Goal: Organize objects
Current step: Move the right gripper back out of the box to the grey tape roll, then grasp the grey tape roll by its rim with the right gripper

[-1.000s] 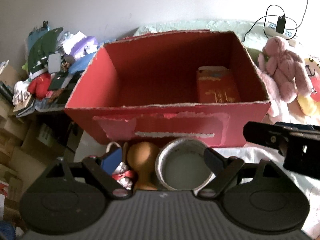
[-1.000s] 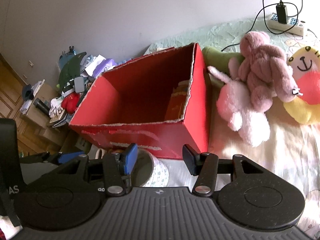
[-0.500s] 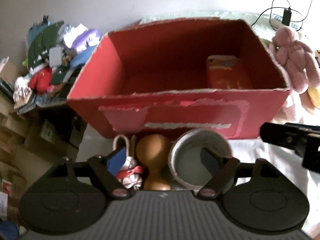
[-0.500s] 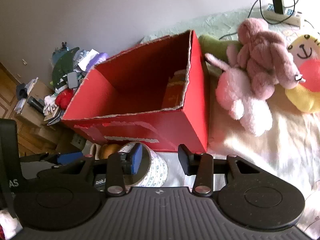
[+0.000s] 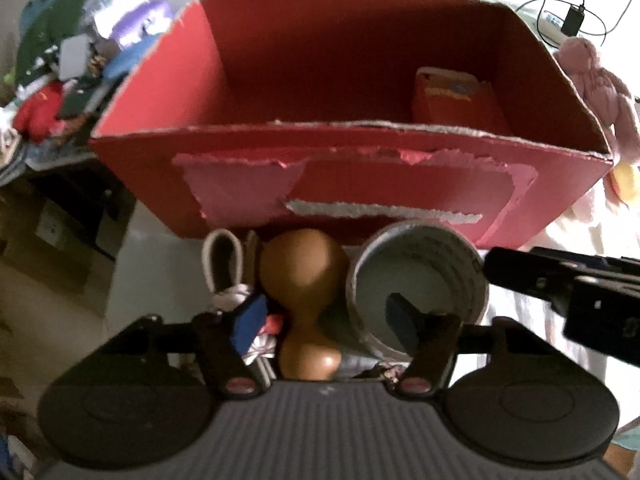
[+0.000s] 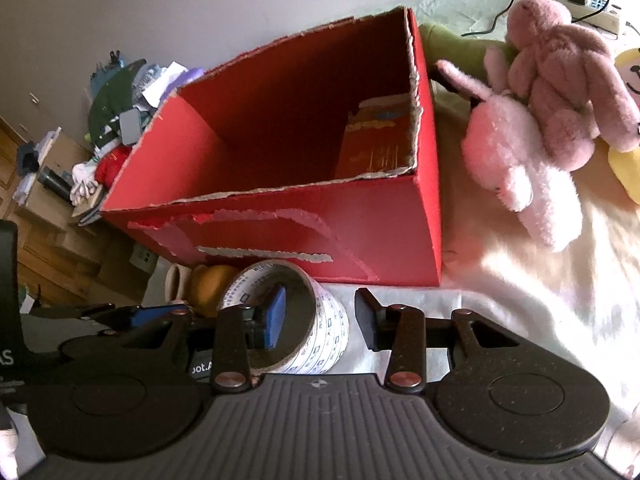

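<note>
Below the torn front wall of an open red cardboard box (image 5: 352, 184) on a pale bedsheet (image 6: 520, 280), both handheld grippers are seen lowered over a cluster of small objects. The left gripper (image 5: 324, 318), its jaws having just been closing, is shown half spread around a brown wooden gourd-shaped piece (image 5: 304, 292); its blue pad (image 5: 250, 318) stands just beside the piece's narrow waist, while the opposite finger sits inside the mouth of a roll of printed tape (image 5: 416, 288). No firm pinch on the wooden piece can be made out. The right gripper (image 6: 320, 318), whose jaws have likewise been narrowing, is shown straddling the tape roll's wall (image 6: 324, 328), one blue pad (image 6: 276, 316) inside the core and the other finger outside, with a gap visible. A red packet (image 6: 376, 148) is seen standing inside the box at its right end. Pink plush toys (image 6: 552, 92) are piled beside the box.
</note>
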{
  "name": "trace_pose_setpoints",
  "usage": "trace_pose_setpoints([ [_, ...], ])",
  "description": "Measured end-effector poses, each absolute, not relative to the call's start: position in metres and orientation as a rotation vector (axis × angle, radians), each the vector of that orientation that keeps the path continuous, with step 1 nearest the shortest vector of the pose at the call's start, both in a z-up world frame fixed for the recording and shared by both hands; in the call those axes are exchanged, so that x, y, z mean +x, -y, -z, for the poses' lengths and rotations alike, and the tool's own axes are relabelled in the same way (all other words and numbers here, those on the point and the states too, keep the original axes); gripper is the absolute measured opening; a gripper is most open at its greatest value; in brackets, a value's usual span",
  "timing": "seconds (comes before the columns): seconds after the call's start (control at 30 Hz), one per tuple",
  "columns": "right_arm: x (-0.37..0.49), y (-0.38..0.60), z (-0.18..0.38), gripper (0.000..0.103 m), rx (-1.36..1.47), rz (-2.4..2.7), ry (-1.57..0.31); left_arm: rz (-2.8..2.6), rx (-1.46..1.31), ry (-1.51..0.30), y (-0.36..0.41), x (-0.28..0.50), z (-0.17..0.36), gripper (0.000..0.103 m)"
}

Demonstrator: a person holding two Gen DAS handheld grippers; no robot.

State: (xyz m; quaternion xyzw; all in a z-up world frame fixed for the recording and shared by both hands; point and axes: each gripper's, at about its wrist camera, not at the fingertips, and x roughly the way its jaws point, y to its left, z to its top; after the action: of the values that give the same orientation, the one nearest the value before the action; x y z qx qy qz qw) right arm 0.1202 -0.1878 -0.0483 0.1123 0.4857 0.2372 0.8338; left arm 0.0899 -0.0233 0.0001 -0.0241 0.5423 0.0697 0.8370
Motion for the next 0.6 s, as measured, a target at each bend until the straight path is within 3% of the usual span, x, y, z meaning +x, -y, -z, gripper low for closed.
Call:
trace_pose_setpoints([
  [0.37,0.130,0.178,0.059,0.040,0.226,-0.473,-1.069,-0.124,0.008,-1.155,0.023,0.100,0.004,0.063],
  [0.47,0.133,0.177,0.063,0.036,0.226,-0.471,-1.089,-0.121,0.030,-1.153,0.024,0.101,0.005,0.063],
  [0.6,0.135,0.180,0.068,0.017,0.245,-0.470,-1.119,-0.119,0.049,-1.152,0.023,0.102,0.004,0.062],
])
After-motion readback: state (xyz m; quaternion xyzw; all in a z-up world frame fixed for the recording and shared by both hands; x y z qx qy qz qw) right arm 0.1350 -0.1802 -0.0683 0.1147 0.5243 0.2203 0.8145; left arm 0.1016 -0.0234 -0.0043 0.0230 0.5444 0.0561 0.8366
